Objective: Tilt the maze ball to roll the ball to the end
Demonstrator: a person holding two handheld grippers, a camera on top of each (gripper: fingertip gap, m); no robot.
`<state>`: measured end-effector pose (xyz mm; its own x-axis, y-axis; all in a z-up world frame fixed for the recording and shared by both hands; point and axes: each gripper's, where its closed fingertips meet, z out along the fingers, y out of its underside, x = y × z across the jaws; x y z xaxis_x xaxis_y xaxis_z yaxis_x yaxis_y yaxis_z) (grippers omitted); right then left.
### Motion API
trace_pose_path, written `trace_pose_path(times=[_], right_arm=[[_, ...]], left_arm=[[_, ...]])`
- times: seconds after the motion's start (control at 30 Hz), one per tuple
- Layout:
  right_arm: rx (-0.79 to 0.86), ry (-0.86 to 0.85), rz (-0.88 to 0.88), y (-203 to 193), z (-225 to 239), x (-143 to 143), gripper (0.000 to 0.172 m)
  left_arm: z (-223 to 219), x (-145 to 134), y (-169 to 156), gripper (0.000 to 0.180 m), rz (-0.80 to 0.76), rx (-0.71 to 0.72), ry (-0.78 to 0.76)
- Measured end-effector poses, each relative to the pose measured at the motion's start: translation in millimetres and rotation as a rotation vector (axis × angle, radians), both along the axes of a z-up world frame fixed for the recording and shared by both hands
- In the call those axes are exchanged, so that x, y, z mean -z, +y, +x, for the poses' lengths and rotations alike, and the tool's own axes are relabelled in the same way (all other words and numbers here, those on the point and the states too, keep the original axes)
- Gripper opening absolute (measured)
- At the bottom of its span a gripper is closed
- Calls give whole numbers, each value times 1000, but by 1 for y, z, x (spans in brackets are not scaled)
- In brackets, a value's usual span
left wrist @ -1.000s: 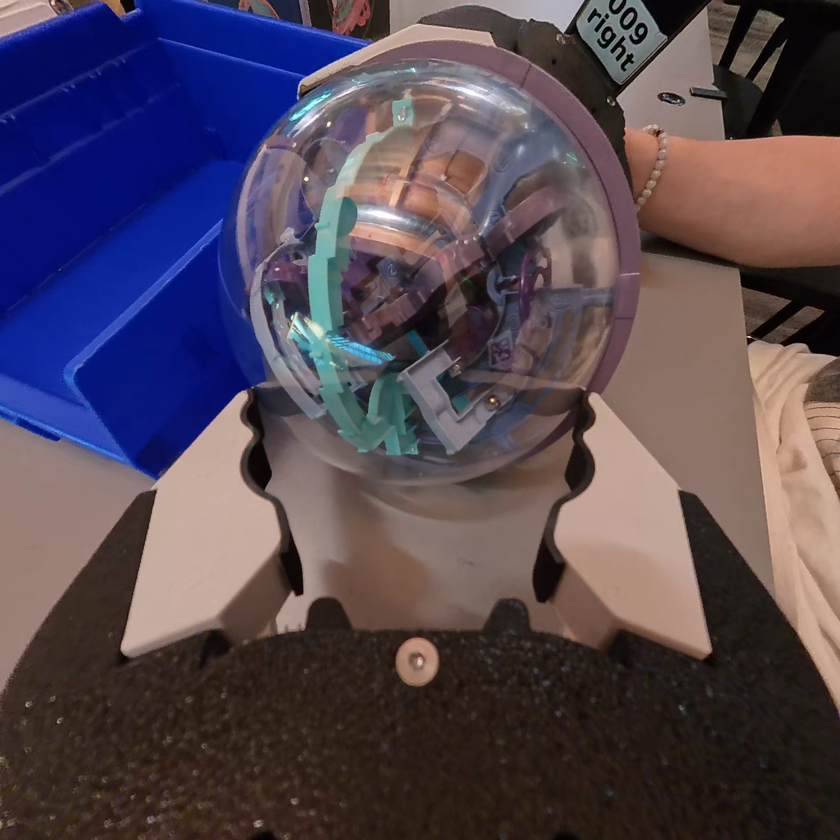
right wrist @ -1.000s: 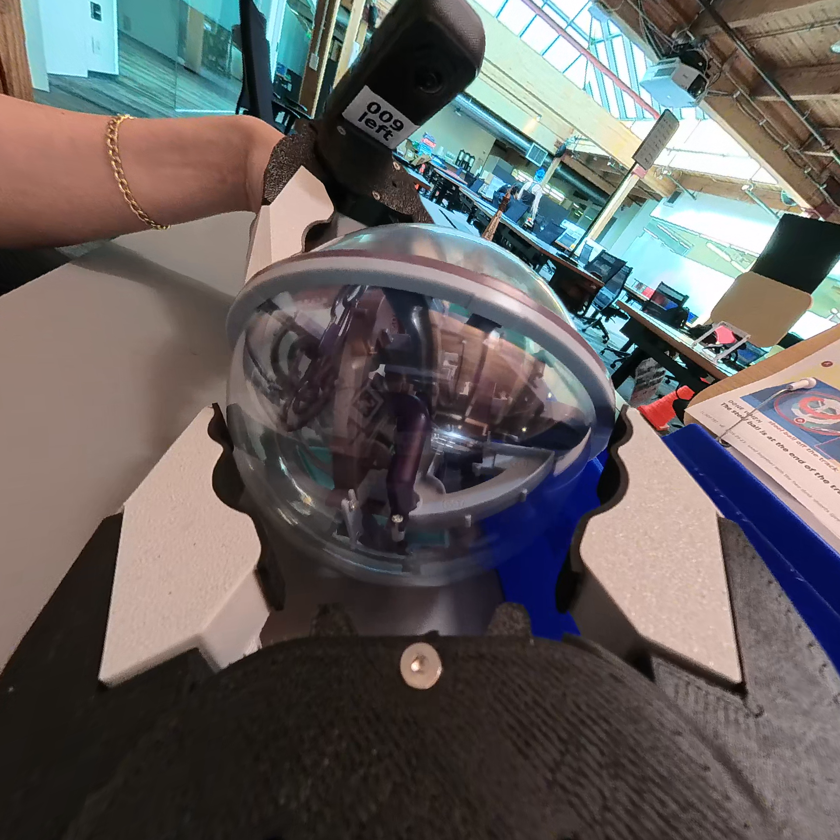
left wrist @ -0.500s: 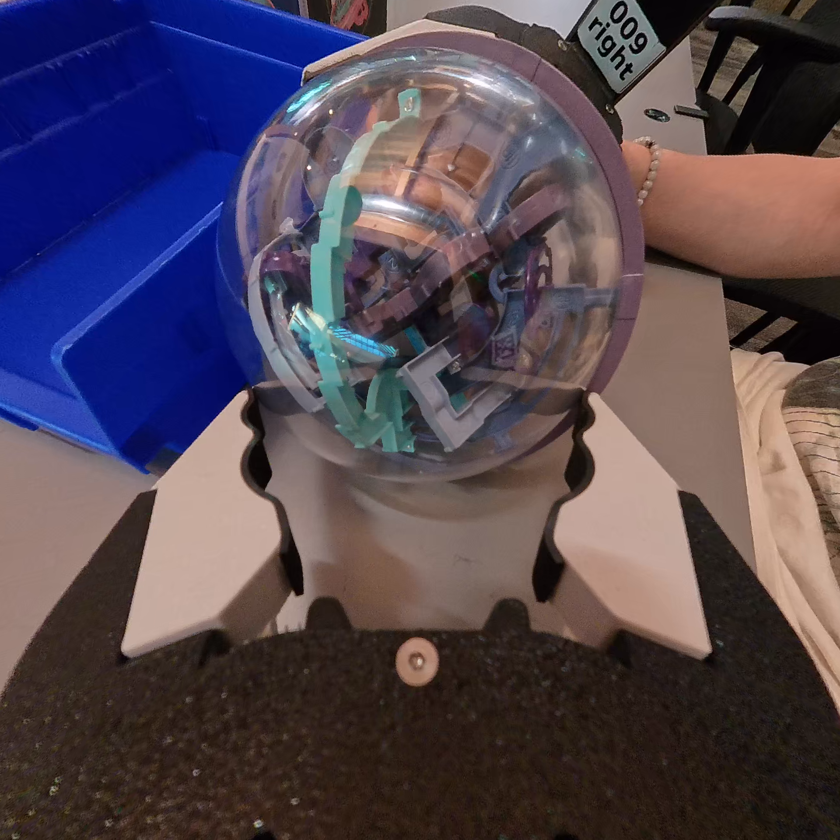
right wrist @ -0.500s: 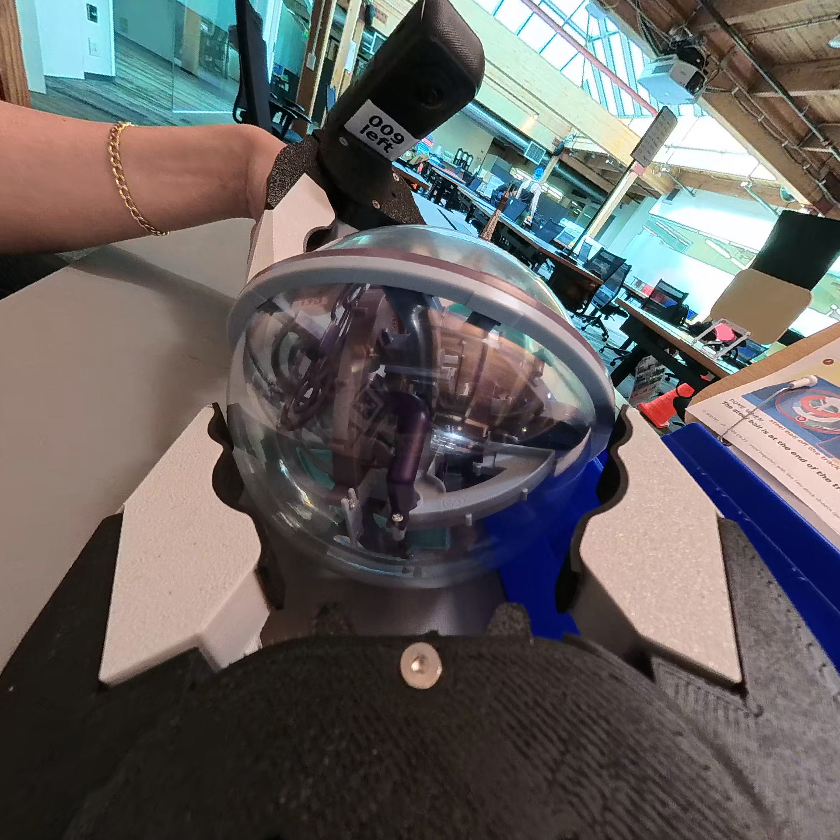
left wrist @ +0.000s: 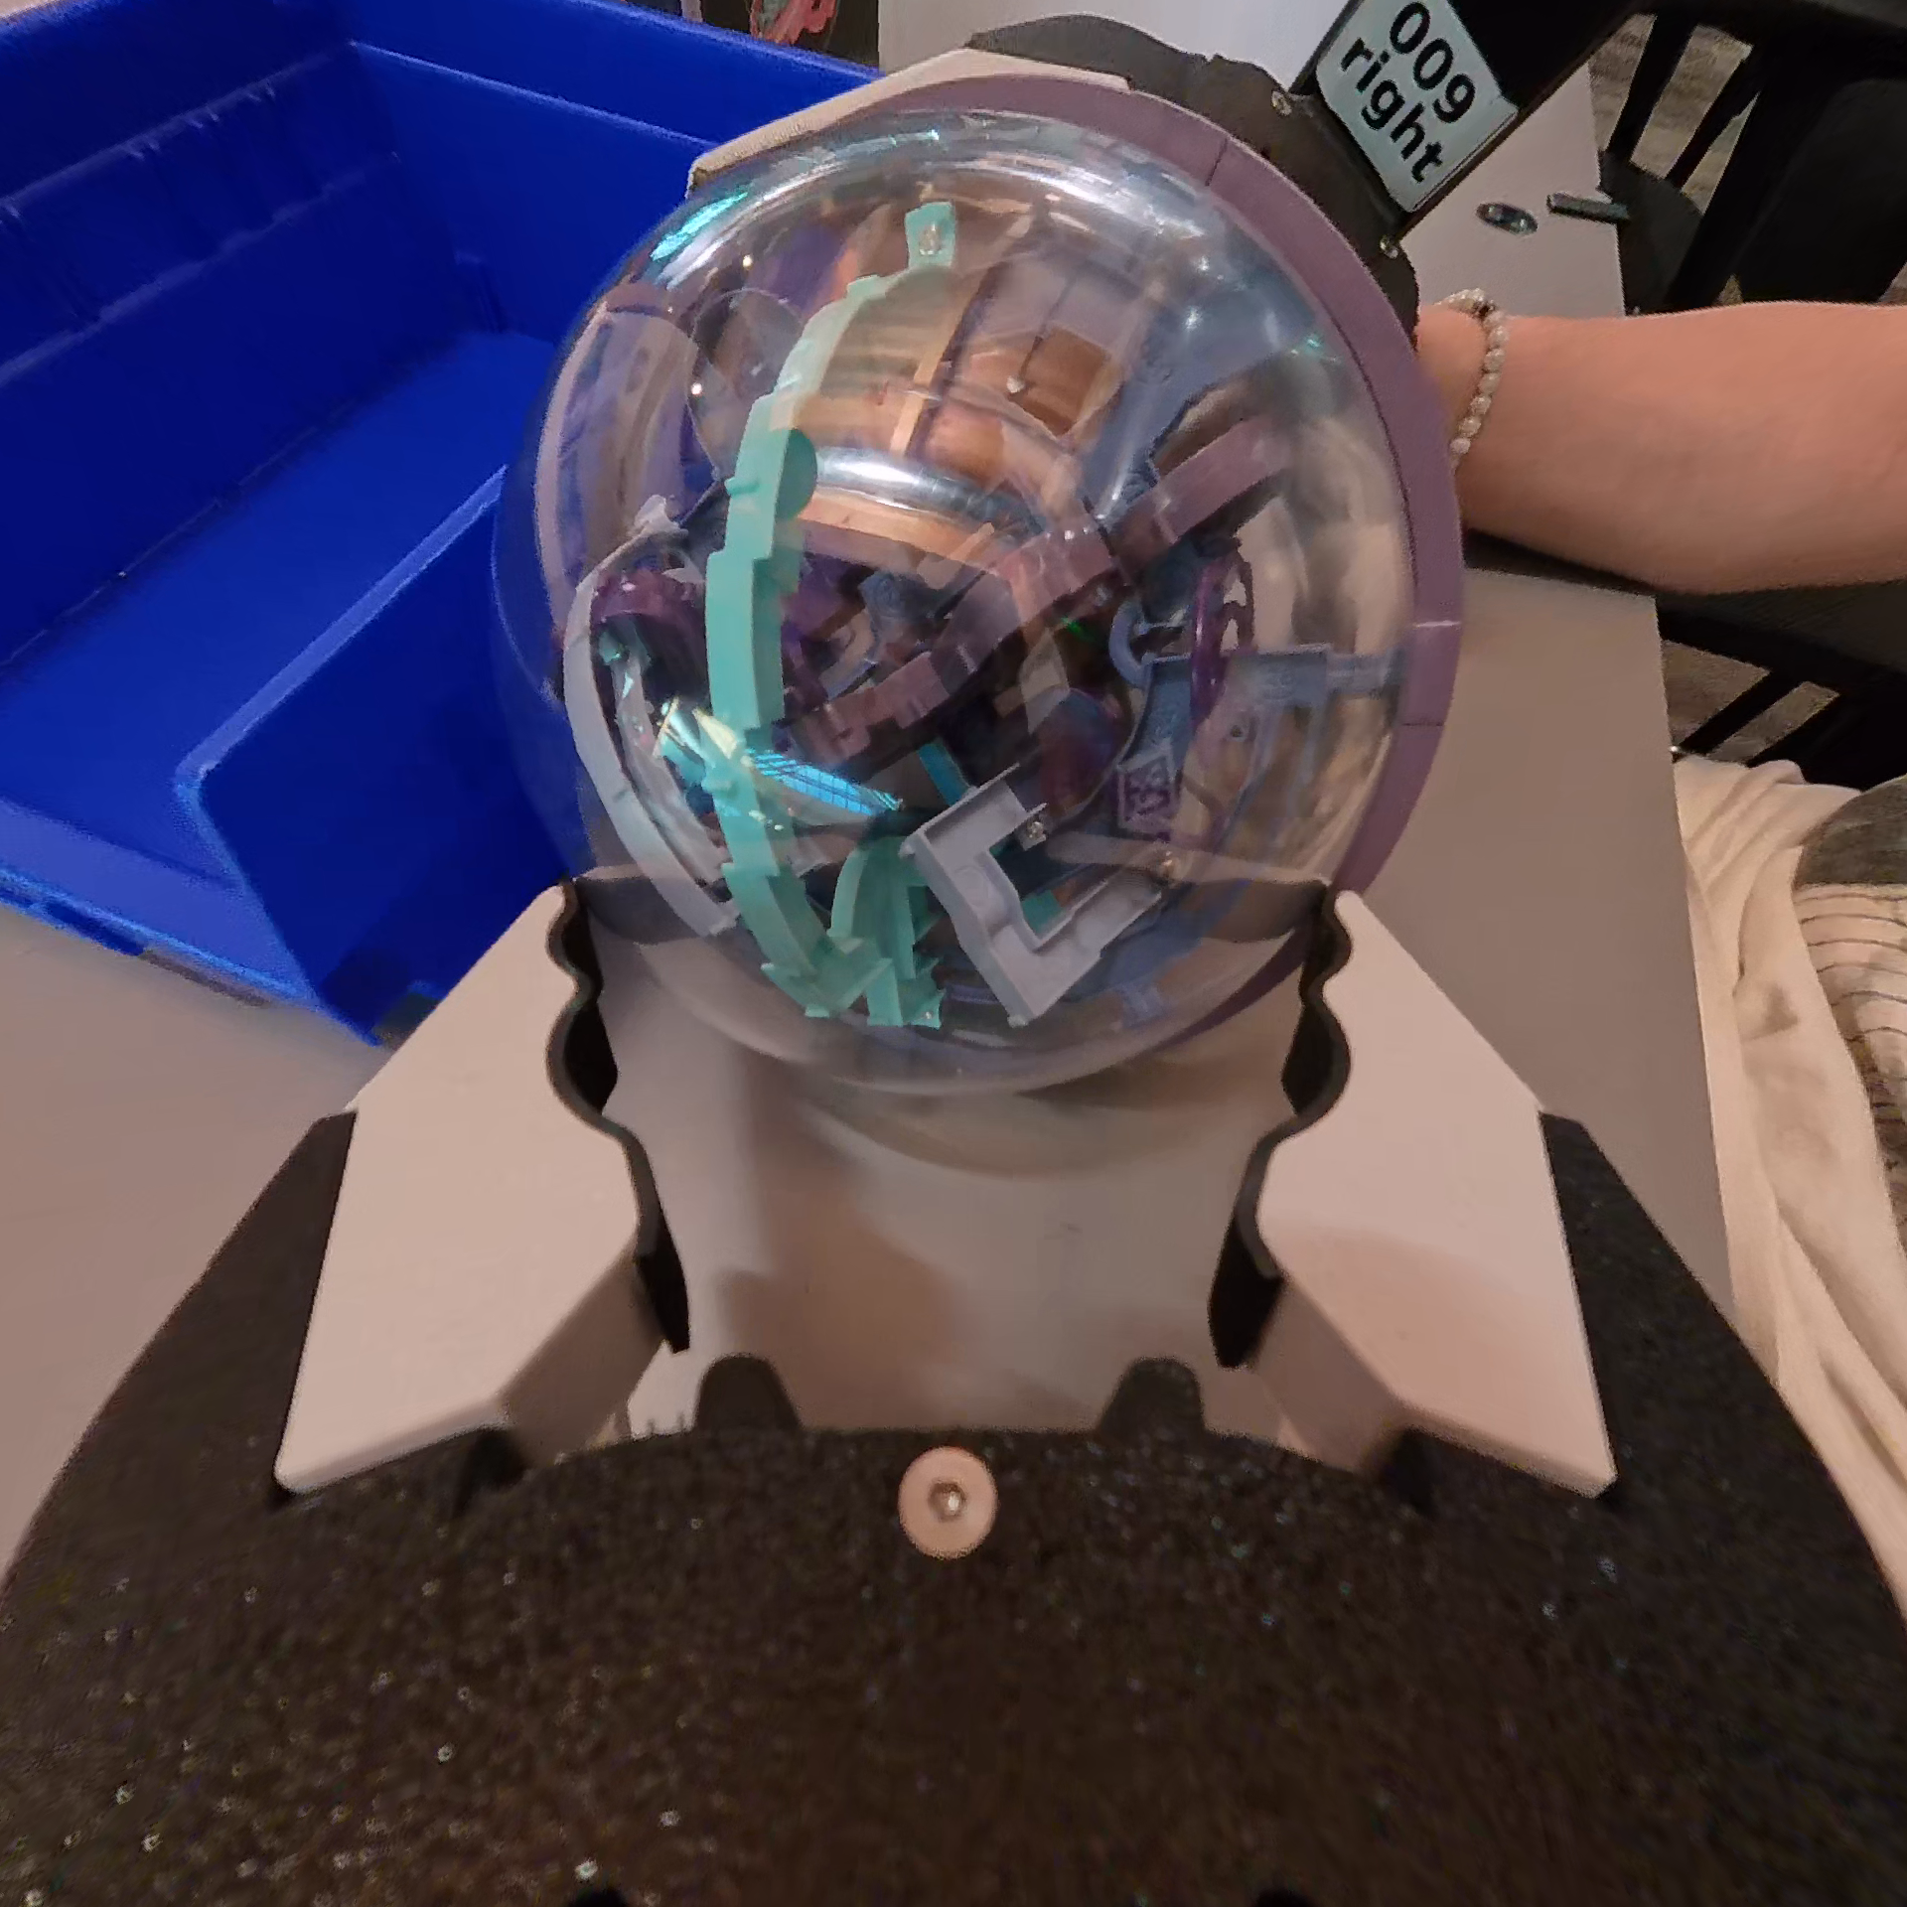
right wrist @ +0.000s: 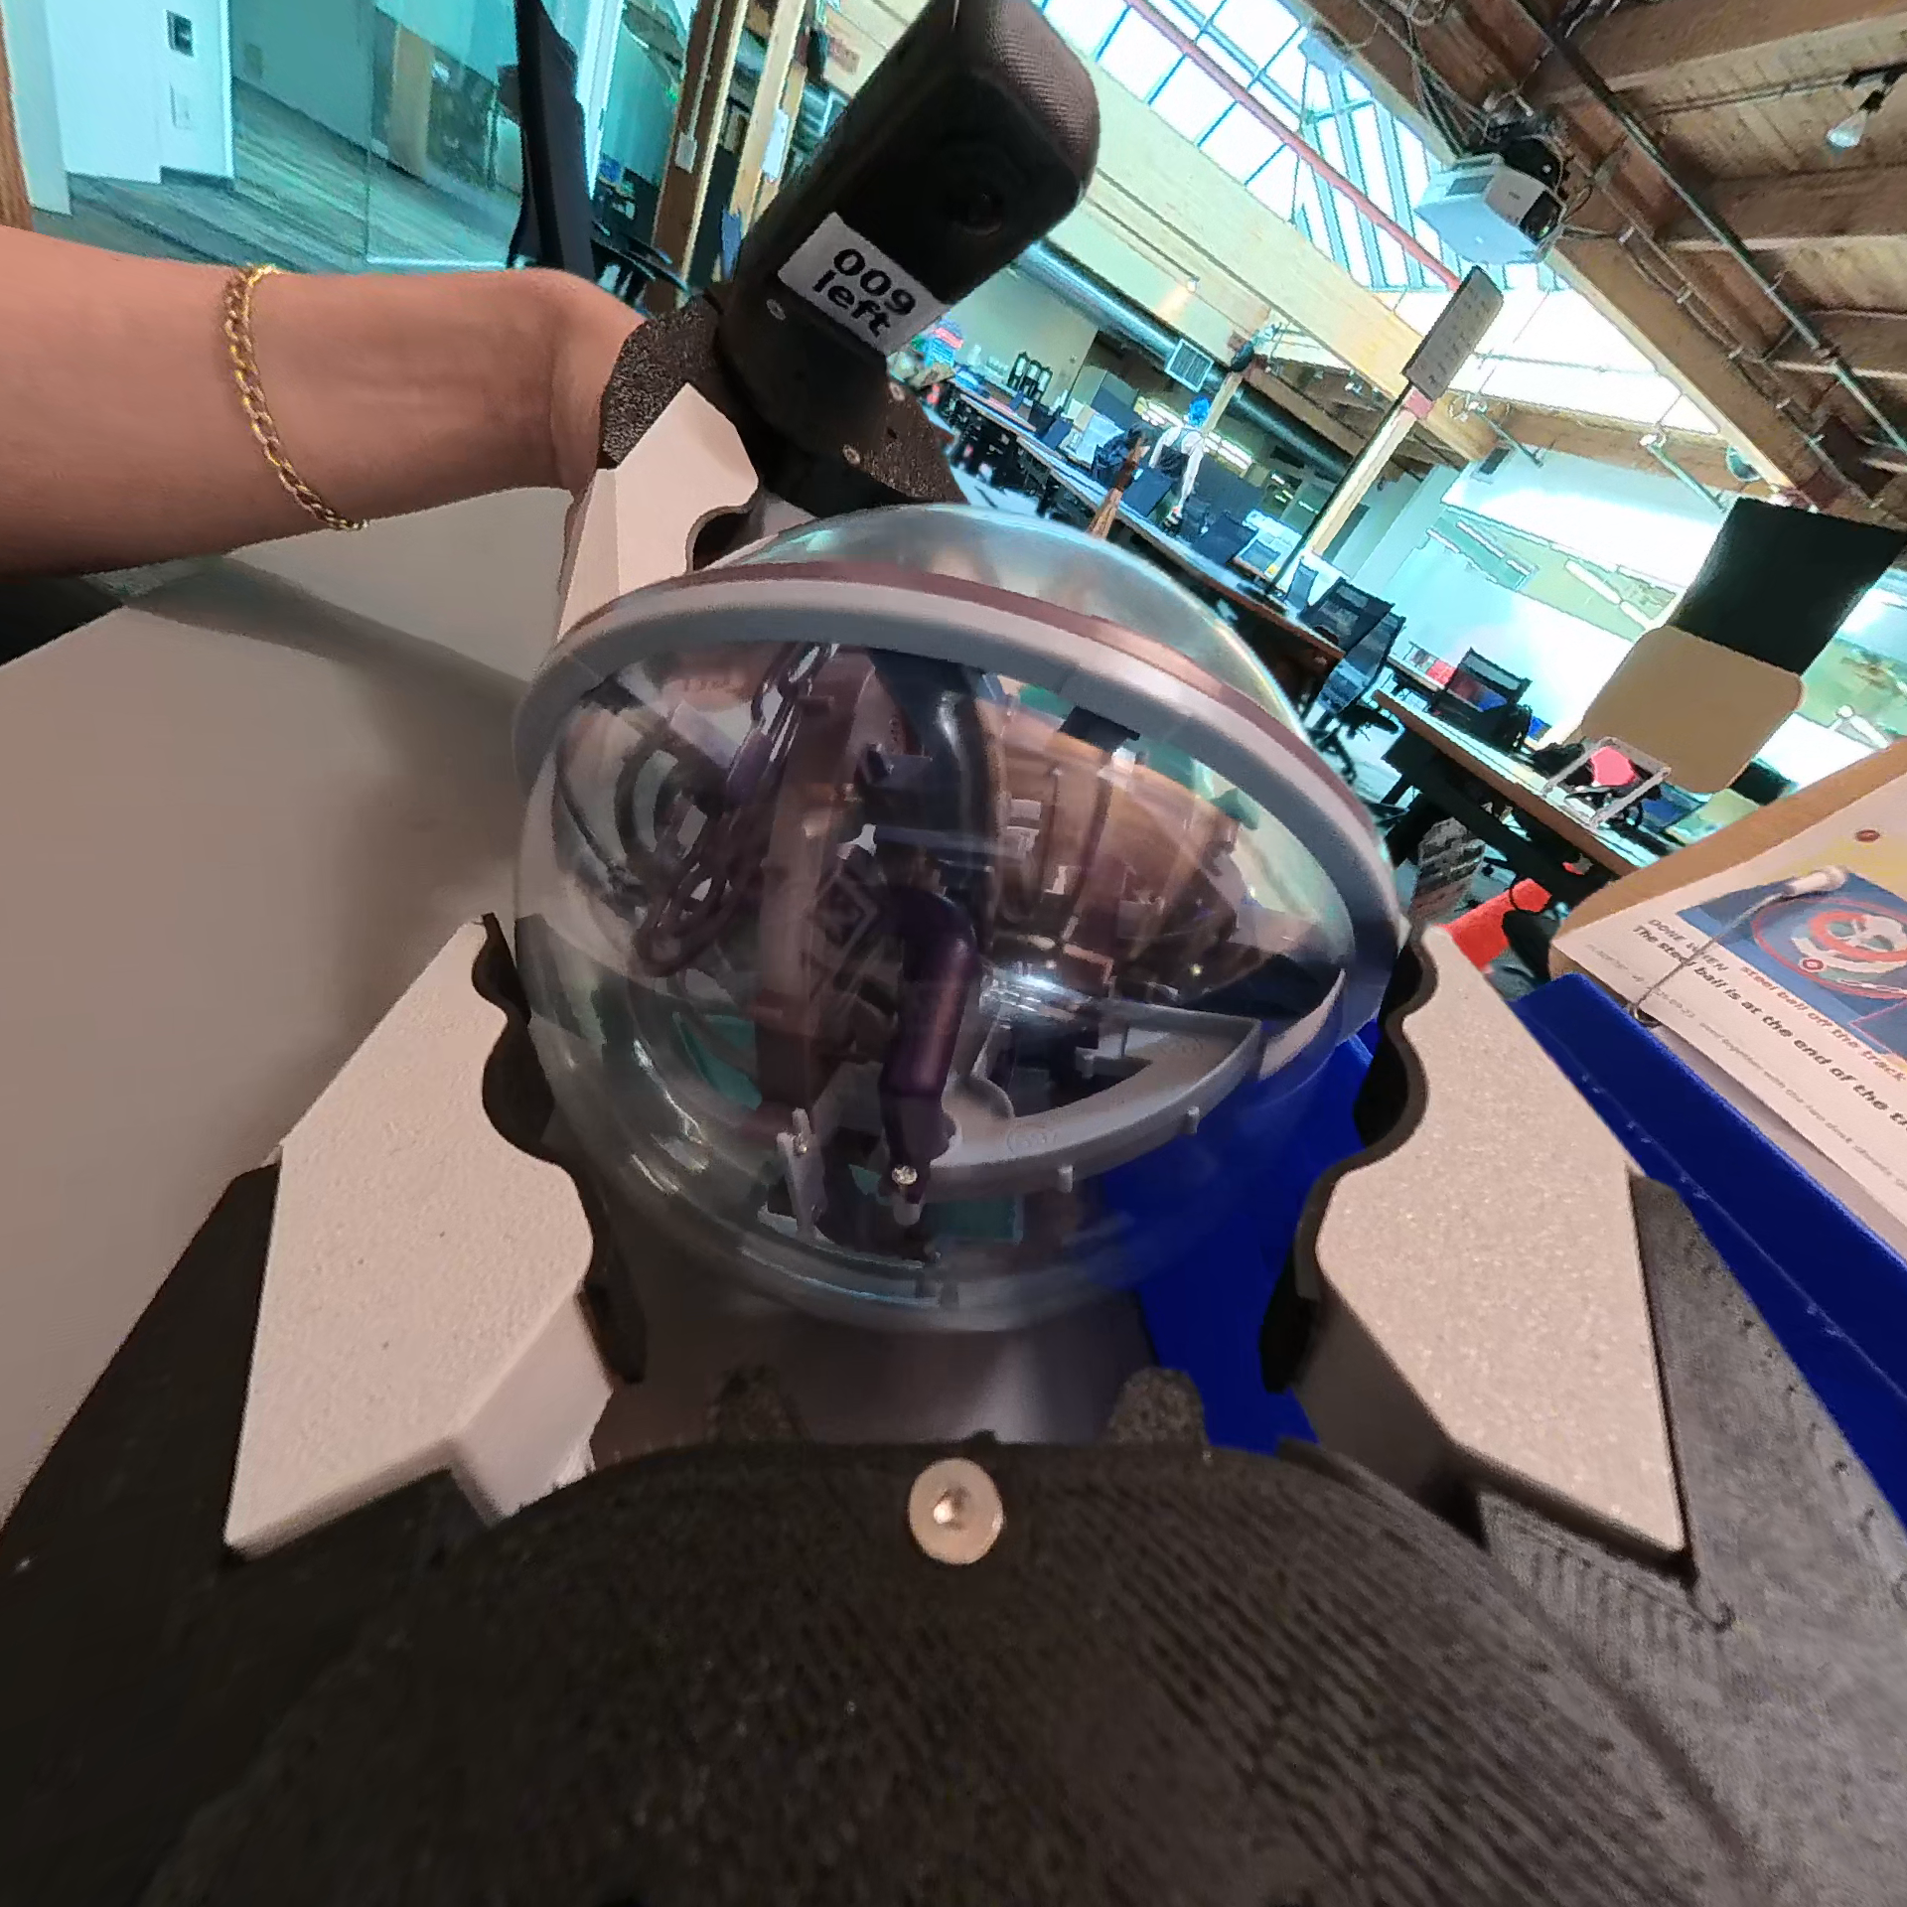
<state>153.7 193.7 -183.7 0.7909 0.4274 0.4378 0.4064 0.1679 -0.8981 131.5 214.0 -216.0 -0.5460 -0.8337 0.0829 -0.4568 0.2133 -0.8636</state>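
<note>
The maze ball (left wrist: 980, 578) is a clear sphere with a purple equator band and teal, grey and purple tracks inside. It is held in the air between both grippers. My left gripper (left wrist: 955, 908) is shut on its near side, with both fingertips (left wrist: 578, 908) against the shell. My right gripper (right wrist: 949, 980) is shut on the opposite side of the ball (right wrist: 929, 929), its fingertips (right wrist: 1414, 991) touching the shell near the band. Each gripper also shows behind the ball in the other view: the right (left wrist: 1238, 93), the left (right wrist: 722, 495). A small shiny bead (left wrist: 1164, 862) sits by the grey L-shaped track.
A blue plastic bin (left wrist: 258, 516) stands on the pale table (left wrist: 124, 1135) to the left of the ball. It also shows in the right wrist view (right wrist: 1703, 1166), with a printed sheet (right wrist: 1754, 991) on a box beside it. The person's forearms (left wrist: 1672, 444) reach in behind the grippers.
Both grippers keep the same hold on the maze ball. The ball and grippers have turned slightly, so the bin and table shift in the left wrist view. The shiny bead sits a little farther right.
</note>
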Motion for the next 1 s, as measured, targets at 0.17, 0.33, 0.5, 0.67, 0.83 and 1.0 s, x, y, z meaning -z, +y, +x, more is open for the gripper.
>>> trace_pose_path(times=[0.17, 0.33, 0.5, 0.67, 0.83, 1.0], right_arm=[[18, -8, 23, 6, -7, 1, 157], [30, 8, 16, 9, -6, 3, 157], [40, 35, -15, 10, -3, 3, 157], [46, 81, -57, 12, -3, 4, 157], [57, 119, -99, 14, -2, 5, 157], [65, 157, -134, 16, -2, 6, 157]], left_arm=[[-7, -1, 7, 130, 37, 3, -9], [-8, -3, 10, 130, 35, -6, -13], [-6, -4, 11, 130, -2, -11, -14], [-7, -6, 12, 129, -58, -18, 0], [-7, -9, 14, 129, -99, -27, 10], [-6, -10, 15, 129, -151, -34, 15]])
